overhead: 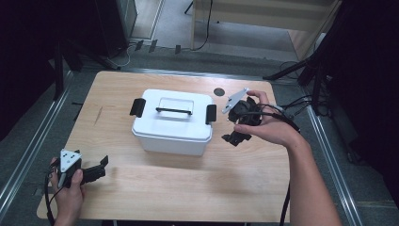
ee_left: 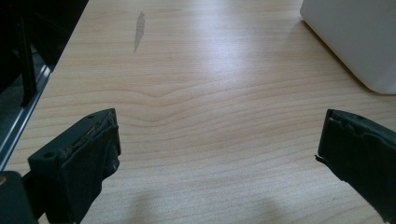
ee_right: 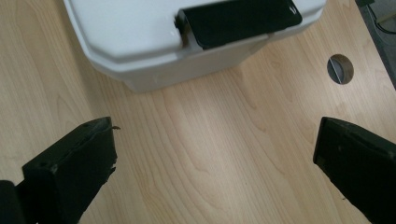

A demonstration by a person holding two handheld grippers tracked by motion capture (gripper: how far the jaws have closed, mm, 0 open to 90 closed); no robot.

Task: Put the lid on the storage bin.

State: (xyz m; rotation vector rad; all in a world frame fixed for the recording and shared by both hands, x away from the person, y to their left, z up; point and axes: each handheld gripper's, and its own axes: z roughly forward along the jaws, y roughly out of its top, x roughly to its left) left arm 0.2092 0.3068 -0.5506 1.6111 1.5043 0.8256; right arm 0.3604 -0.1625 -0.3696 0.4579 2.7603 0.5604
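Note:
A white lidded box [overhead: 171,129] stands in the middle of the wooden table [overhead: 188,188], with a black carry handle [overhead: 173,111] on top and a black latch at its left end [overhead: 137,107] and right end [overhead: 211,114]. My right gripper [overhead: 231,127] hovers just right of the box, open and holding nothing. In the right gripper view its jaws [ee_right: 215,168] stand wide apart, facing the box [ee_right: 140,42] and its right latch [ee_right: 238,21]. My left gripper [overhead: 100,168] is low at the front left, open and holding nothing. The left gripper view [ee_left: 217,154] has a corner of the box [ee_left: 355,37] at top right.
A round cable hole [overhead: 219,92] [ee_right: 340,69] sits in the table behind the right gripper. A grey streak [ee_left: 138,30] marks the wood at the left. Metal rails run along both table sides, with stands and cables on the floor beyond.

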